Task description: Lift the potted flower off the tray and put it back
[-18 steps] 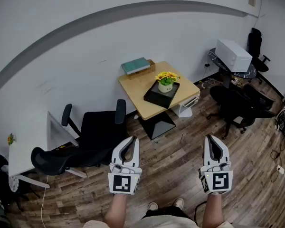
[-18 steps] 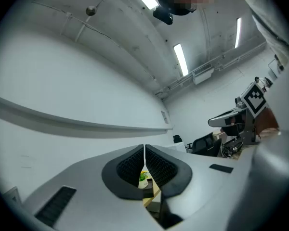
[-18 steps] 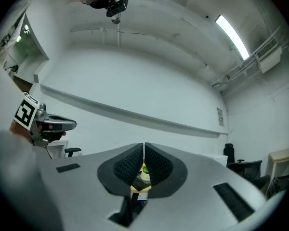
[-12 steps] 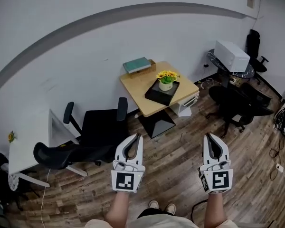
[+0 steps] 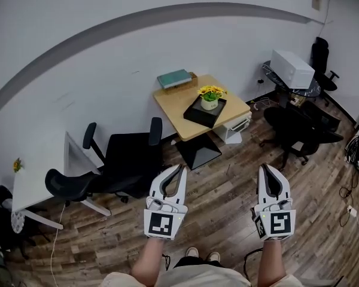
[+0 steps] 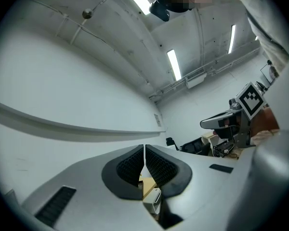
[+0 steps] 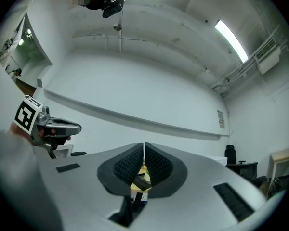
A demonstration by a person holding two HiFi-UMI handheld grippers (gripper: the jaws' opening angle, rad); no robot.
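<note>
The potted flower [image 5: 210,96], yellow blooms in a small white pot, stands on a black tray [image 5: 203,112] on a light wooden table [image 5: 179,103] by the far wall. Both grippers hang over the wood floor, well short of the table. My left gripper [image 5: 180,168] is shut with nothing in it. My right gripper [image 5: 265,167] is shut and empty too. In the left gripper view the left gripper [image 6: 144,153] shows its pads meeting, and a sliver of the table shows below them. In the right gripper view the right gripper [image 7: 143,150] also has its pads together.
A black office chair [image 5: 128,160] stands between me and the table, to the left. A teal box [image 5: 173,78] lies at the table's back edge, a white drawer unit [image 5: 233,127] beneath it. At right are a white printer [image 5: 292,67] and dark chairs [image 5: 299,127]; a white desk [image 5: 39,178] at left.
The head view has shifted slightly, so the table sits a bit higher in the picture. Both grippers stay shut and empty; the left one has drifted a little to the right.
</note>
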